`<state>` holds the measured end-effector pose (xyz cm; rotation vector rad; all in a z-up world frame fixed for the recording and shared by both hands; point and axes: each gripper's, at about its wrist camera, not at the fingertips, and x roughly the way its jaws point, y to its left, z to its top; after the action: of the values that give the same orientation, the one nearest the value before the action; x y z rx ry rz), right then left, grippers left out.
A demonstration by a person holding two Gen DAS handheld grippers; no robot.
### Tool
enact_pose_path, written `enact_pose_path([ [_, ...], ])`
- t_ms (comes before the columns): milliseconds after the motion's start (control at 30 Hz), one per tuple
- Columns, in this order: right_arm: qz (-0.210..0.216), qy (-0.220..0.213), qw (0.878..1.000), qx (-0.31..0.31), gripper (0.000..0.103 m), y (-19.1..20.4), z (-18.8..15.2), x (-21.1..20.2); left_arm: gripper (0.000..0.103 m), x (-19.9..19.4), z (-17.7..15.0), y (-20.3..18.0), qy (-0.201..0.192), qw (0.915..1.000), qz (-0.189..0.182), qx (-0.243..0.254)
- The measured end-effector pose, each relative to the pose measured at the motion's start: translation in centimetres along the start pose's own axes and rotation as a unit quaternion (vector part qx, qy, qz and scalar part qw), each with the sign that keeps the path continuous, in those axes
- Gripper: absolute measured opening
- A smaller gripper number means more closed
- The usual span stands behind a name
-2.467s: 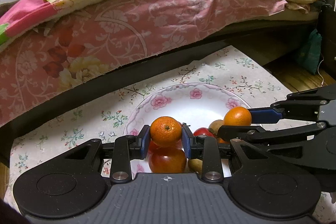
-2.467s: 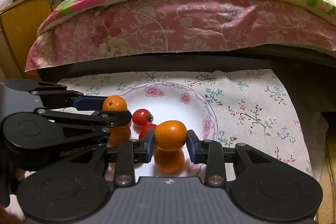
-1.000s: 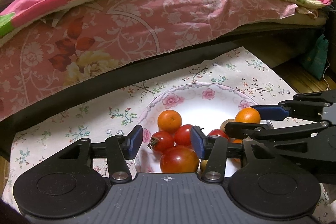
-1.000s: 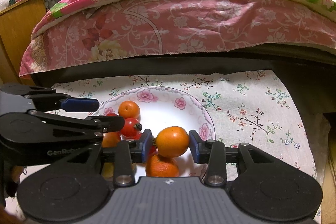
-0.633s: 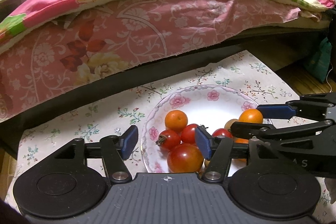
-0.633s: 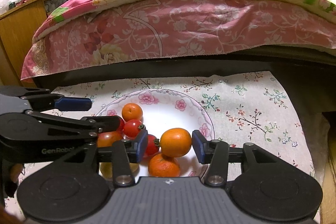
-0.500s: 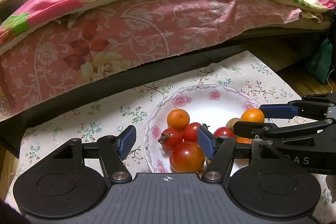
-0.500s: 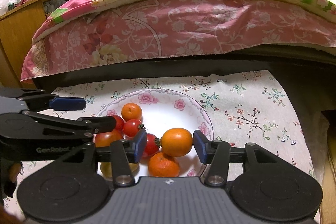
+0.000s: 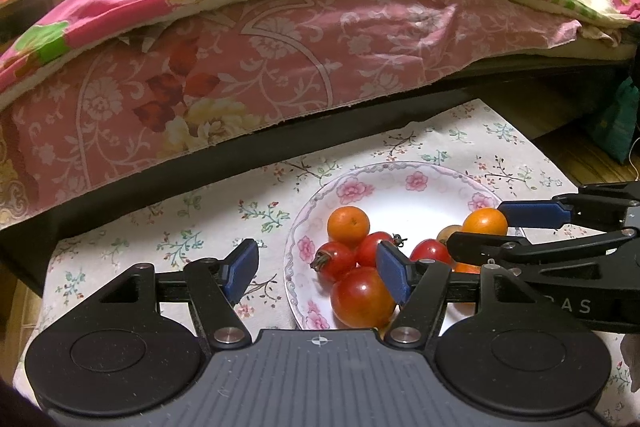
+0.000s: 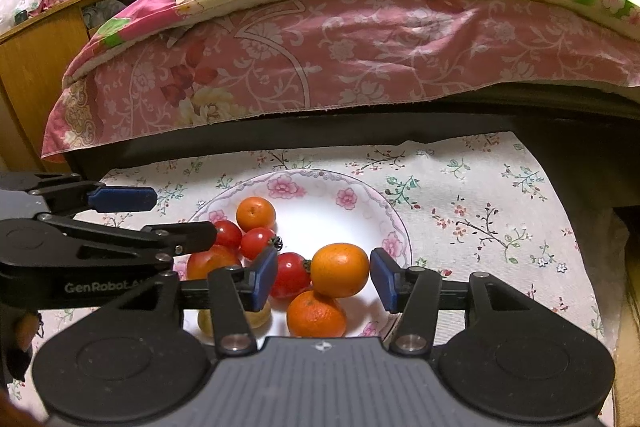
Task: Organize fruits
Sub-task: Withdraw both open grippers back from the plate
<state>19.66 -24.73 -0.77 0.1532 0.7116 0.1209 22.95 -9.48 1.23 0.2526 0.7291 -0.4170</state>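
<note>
Fruit is sitting gathered on the floral plate [image 10: 394, 223], which is resting on the flowered cloth [image 10: 500, 211] in front of the bed with its pink quilt [image 10: 320, 59]. Both claws are standing wide open and gripping nothing. In the right wrist view the right gripper [image 10: 324, 277] is bracketing a large orange [image 10: 340, 269] without touching it — a gap is showing on each side — and that orange is leaning on a second orange [image 10: 317, 313] at 6 o'clock from it and on a red tomato [image 10: 289, 274] at 9 o'clock. Toward 10 o'clock of the plate a small orange [image 10: 256, 213] is lying against two cherry tomatoes [image 10: 242, 239], with a big tomato [image 10: 212, 263] and a pale yellowish fruit [image 10: 256, 315] partly hidden behind the finger nearer the camera. The left gripper [image 9: 318, 269] is hanging over the plate's 8 o'clock rim, its right pad hovering just beside the big tomato [image 9: 362, 297]. The risk I am judging here lies in the pile itself: the large orange looks perched, so a pad brushing it while pulling away could send it rolling toward the 3 o'clock rim and onto the cloth. The two tools are also crowding each other over the plate — a careless swing could be knocking one tool's fingers into the other or nudging the tomatoes out of their cluster.
</note>
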Motion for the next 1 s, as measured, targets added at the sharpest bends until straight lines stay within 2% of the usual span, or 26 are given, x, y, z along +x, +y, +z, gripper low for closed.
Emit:
enact_pose_path([
  [267, 0.011, -0.007, 1.0, 0.013, 0.052, 0.09, 0.33, -0.19, 0.073, -0.14, -0.12, 0.16, -0.001, 1.0, 0.008, 0.003],
  [1000, 0.005, -0.004, 1.0, 0.029, 0.055, -0.61, 0.26, -0.39, 0.08, -0.78, -0.54, -0.11, -0.001, 0.9999, 0.01, 0.004],
])
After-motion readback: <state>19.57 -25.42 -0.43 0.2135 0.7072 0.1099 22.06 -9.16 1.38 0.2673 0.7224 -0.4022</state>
